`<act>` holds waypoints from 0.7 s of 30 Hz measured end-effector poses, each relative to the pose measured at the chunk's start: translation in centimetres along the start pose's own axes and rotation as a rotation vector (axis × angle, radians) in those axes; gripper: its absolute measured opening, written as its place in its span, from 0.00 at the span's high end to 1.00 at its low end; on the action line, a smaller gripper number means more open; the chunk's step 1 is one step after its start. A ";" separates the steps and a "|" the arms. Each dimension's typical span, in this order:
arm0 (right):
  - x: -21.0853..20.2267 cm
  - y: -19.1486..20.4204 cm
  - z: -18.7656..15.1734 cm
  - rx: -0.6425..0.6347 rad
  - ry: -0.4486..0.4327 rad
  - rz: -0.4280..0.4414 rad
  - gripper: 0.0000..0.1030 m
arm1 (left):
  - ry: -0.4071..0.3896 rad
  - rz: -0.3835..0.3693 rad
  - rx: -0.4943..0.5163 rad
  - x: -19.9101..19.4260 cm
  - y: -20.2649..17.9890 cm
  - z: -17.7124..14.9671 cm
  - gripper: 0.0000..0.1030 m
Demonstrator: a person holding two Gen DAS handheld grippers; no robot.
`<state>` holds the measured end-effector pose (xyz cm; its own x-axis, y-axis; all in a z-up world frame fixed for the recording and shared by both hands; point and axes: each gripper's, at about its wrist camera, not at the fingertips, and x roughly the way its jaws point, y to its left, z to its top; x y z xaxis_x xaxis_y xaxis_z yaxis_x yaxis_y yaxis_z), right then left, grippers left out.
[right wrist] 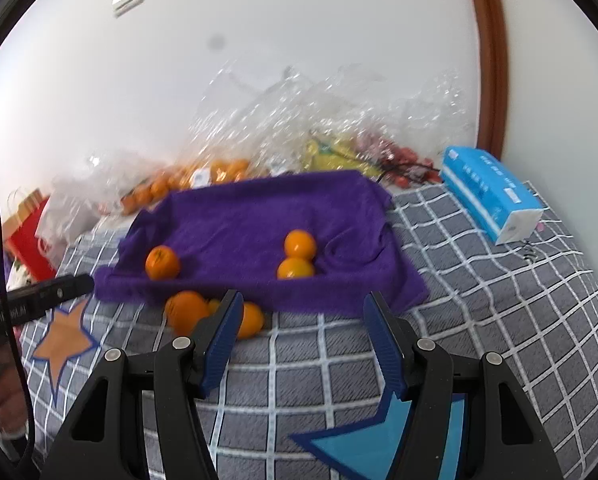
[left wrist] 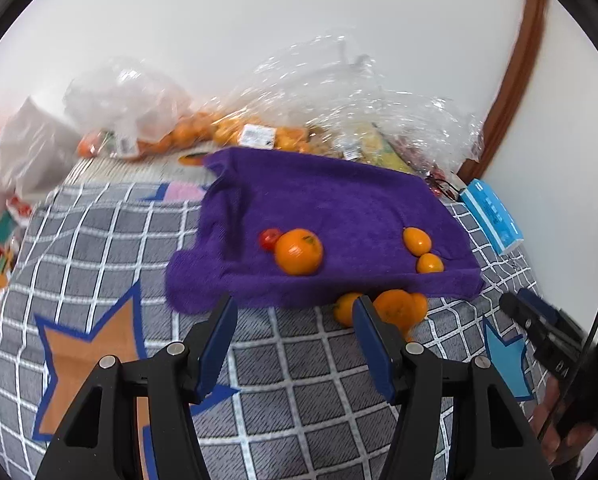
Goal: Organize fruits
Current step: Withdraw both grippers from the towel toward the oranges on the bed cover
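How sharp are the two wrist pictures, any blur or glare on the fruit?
Left wrist view: bagged fruit at the back is smeared; orange on the purple towel fairly crisp. Right wrist view: towel edges soft, plastic wrap glints; both bend at the rim.

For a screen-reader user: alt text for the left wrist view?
The open left gripper hovers over a checked blanket, facing a purple towel with oranges on it; more oranges lie off its near edge.
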<state>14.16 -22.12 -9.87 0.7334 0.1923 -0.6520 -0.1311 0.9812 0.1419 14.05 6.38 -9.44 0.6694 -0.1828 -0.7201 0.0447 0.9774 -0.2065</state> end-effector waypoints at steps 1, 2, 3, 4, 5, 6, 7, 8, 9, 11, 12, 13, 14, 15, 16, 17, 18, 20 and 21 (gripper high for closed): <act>0.1 0.1 -0.3 -0.002 0.006 0.009 0.40 | 0.002 0.002 -0.004 -0.1 0.1 -0.2 0.44; 0.3 0.3 -0.6 -0.008 0.014 0.019 0.41 | 0.004 0.008 -0.008 -0.2 0.3 -0.4 0.44; 0.4 0.5 -1.0 -0.014 0.019 0.029 0.42 | 0.004 0.013 -0.009 -0.2 0.4 -0.7 0.44; 0.6 0.6 -1.3 -0.017 0.024 0.039 0.45 | 0.004 0.016 -0.010 -0.2 0.3 -1.0 0.44; 0.7 0.8 -1.5 -0.018 0.029 0.053 0.47 | 0.006 0.018 -0.009 -0.3 0.3 -1.3 0.44; 0.9 1.0 -1.9 -0.017 0.037 0.076 0.48 | 0.008 0.022 -0.008 -0.2 0.3 -1.6 0.44; 1.1 1.2 -2.1 -0.016 0.043 0.093 0.49 | 0.013 0.028 -0.007 -0.1 0.3 -2.0 0.44; 1.3 1.4 -2.3 -0.019 0.050 0.110 0.50 | 0.020 0.038 -0.008 0.1 0.3 -2.4 0.44; 1.5 2.0 -2.7 -0.030 0.057 0.132 0.50 | 0.026 0.046 -0.010 0.3 0.4 -2.7 0.44; 1.8 2.8 -3.1 -0.043 0.062 0.157 0.50 | 0.039 0.066 -0.027 0.6 0.8 -3.5 0.44; 2.2 3.4 -3.4 -0.049 0.071 0.176 0.50 | 0.043 0.070 -0.034 0.6 0.9 -3.7 0.44; 2.5 3.7 -3.4 -0.048 0.080 0.182 0.50 | 0.049 0.077 -0.044 0.7 1.2 -4.0 0.44; 3.0 4.2 -3.5 -0.047 0.092 0.184 0.50 | 0.054 0.082 -0.055 0.7 1.4 -4.2 0.44; 3.7 4.8 -3.7 -0.052 0.109 0.187 0.50 | 0.059 0.085 -0.070 0.8 1.7 -4.4 0.44; 4.0 5.3 -3.8 -0.060 0.118 0.187 0.50 | 0.061 0.086 -0.080 0.8 1.9 -4.6 0.44; 4.4 5.7 -4.0 -0.071 0.127 0.184 0.50 | 0.065 0.091 -0.086 0.7 2.2 -4.8 0.44; 4.8 6.2 -4.1 -0.082 0.138 0.184 0.50 | 0.068 0.097 -0.087 0.7 2.5 -4.9 0.44; 5.8 7.0 -4.5 -0.099 0.164 0.192 0.50 | 0.073 0.114 -0.086 0.8 2.9 -5.0 0.44; 6.2 7.2 -4.5 -0.100 0.173 0.193 0.50 | 0.076 0.121 -0.087 0.8 3.1 -5.1 0.44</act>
<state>14.73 -13.81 -16.25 0.5648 0.3676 -0.7388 -0.3289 0.9214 0.2070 10.93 8.72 -14.03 0.6076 -0.0750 -0.7907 -0.0996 0.9805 -0.1696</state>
